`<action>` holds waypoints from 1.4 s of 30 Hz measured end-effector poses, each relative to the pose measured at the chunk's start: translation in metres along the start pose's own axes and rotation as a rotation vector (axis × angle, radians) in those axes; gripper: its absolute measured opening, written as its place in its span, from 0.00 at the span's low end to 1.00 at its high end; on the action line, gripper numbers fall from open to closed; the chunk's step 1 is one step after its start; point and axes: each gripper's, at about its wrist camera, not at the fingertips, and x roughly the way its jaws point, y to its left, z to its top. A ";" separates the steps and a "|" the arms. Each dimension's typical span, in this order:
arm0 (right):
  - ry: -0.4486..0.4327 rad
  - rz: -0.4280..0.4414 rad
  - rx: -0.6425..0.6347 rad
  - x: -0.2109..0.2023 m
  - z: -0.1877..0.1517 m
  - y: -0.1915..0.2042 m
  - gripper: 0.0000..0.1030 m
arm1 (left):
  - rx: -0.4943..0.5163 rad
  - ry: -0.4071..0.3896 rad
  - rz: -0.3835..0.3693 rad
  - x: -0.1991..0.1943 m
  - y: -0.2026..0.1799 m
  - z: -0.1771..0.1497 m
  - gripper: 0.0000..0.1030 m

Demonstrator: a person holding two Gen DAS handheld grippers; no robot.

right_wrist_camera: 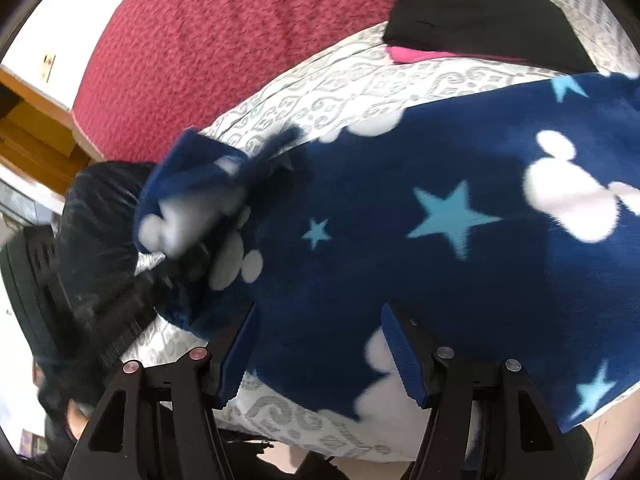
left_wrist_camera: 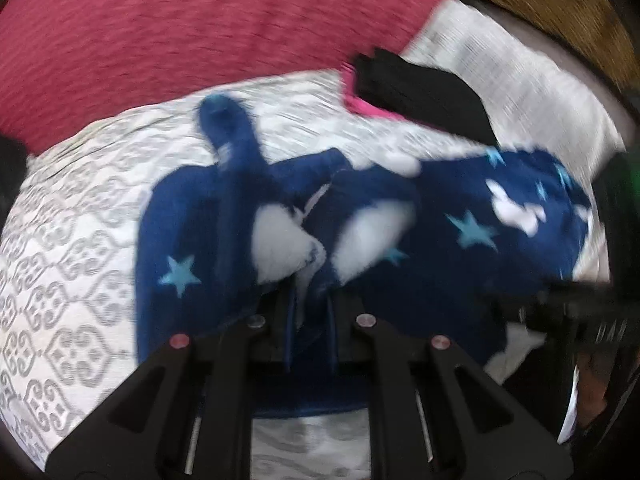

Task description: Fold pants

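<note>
Clearly your left gripper [left_wrist_camera: 312, 292] was clamped on the navy fleece pants with pale stars [right_wrist_camera: 400, 248], which lay on the grey-patterned white bedcover [right_wrist_camera: 320, 88] (red blanket beyond); your right gripper [right_wrist_camera: 320, 348] hung open over the near edge. You needed to carry the fold flat.

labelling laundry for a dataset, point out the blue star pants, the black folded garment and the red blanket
blue star pants [right_wrist_camera: 400, 240], right wrist view, mid fabric by large star
black folded garment [right_wrist_camera: 480, 16], right wrist view, top face
red blanket [left_wrist_camera: 180, 40], left wrist view, middle
</note>
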 end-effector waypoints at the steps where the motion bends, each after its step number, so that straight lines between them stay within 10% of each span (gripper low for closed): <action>1: -0.003 0.001 0.008 -0.001 0.001 -0.002 0.62 | 0.046 0.008 0.007 0.003 -0.011 -0.004 0.14; 6: 0.014 0.040 0.044 0.002 0.006 -0.007 0.63 | 0.136 0.017 -0.002 -0.002 -0.025 -0.018 0.24; 18: 0.110 0.121 0.052 0.026 0.030 0.008 0.72 | 0.006 -0.011 0.051 -0.048 0.034 -0.046 0.62; 42: 0.275 0.131 0.160 0.088 0.060 0.029 0.83 | -0.119 0.087 0.037 -0.007 0.072 -0.053 0.63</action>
